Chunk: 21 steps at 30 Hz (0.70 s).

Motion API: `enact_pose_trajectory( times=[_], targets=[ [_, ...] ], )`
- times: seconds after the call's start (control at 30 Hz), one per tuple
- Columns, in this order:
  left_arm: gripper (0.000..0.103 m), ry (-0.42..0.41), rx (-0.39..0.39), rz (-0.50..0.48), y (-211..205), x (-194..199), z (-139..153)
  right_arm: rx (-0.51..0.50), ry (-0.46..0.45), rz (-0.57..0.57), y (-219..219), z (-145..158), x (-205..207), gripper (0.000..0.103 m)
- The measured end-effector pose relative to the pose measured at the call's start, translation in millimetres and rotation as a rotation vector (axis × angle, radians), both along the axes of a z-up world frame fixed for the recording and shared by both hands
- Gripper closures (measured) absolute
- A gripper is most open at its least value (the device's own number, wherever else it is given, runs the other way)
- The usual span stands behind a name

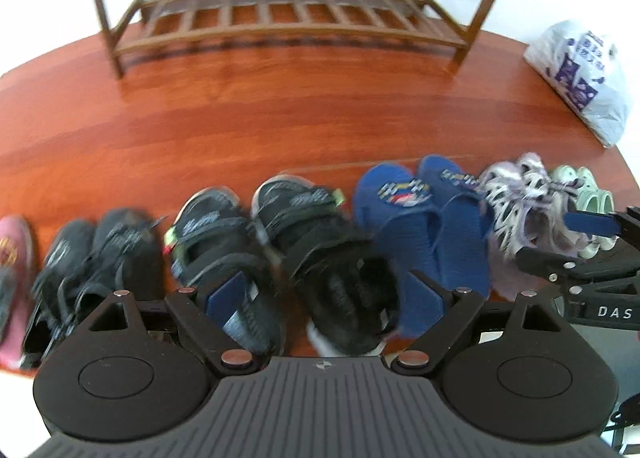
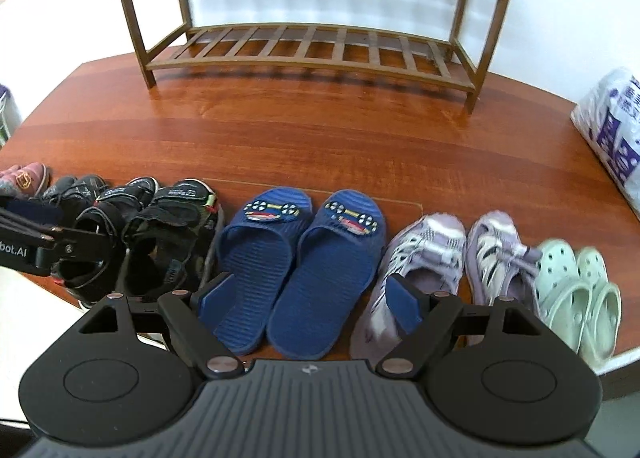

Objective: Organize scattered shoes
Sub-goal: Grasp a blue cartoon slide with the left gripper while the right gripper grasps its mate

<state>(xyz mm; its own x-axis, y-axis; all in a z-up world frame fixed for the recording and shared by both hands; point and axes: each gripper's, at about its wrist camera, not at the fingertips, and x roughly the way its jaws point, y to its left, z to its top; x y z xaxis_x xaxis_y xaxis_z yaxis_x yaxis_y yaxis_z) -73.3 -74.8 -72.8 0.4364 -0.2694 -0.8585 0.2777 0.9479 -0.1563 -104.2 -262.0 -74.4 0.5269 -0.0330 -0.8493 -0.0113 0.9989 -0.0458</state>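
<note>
1. The left gripper (image 1: 324, 298) is held with jaws spread wide above the black sandals (image 1: 280, 242); nothing is pinched.
2. The right gripper (image 2: 310, 300) is likewise spread, poised over the blue slippers (image 2: 296, 262), empty.
3. Shoes are lined along the near edge of the wooden table (image 2: 320, 138): the lavender sneakers (image 2: 452, 266) at 3 o'clock from the slippers, the mint clogs (image 2: 580, 290) beyond.
4. The shoe rack (image 2: 312, 50) is seen at 12 o'clock, shelves bare.
5. A plastic bag (image 2: 616, 138) lies at 2 o'clock.
</note>
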Motion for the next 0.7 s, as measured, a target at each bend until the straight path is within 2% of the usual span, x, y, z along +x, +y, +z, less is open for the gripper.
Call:
enact_pose_trajectory(
  times=[0.17,0.4,0.57,0.63,0.7],
  targets=[
    [0.015,0.032,-0.019,-0.060,-27.6,24.6,-12.3,0.013,0.022,0.082,-24.7,-6.3,20.7,0.017],
    [0.017,0.048,0.030,-0.078,-61.5,52.1,-29.0,-0.003,0.062,0.194,-52.2,-19.6,50.8,0.022],
    [0.023,0.089,0.046,-0.037,-75.5,68.5,-51.5,0.000,0.085,0.235,-63.0,-33.7,69.2,0.032],
    [0.026,0.109,0.059,-0.022,-78.6,72.5,-59.8,0.005,0.103,0.249,-63.9,-42.0,76.1,0.040],
    [0.028,0.119,0.065,-0.020,-82.3,76.0,-66.8,0.014,0.118,0.261,-63.8,-49.4,81.7,0.042]
  ],
)
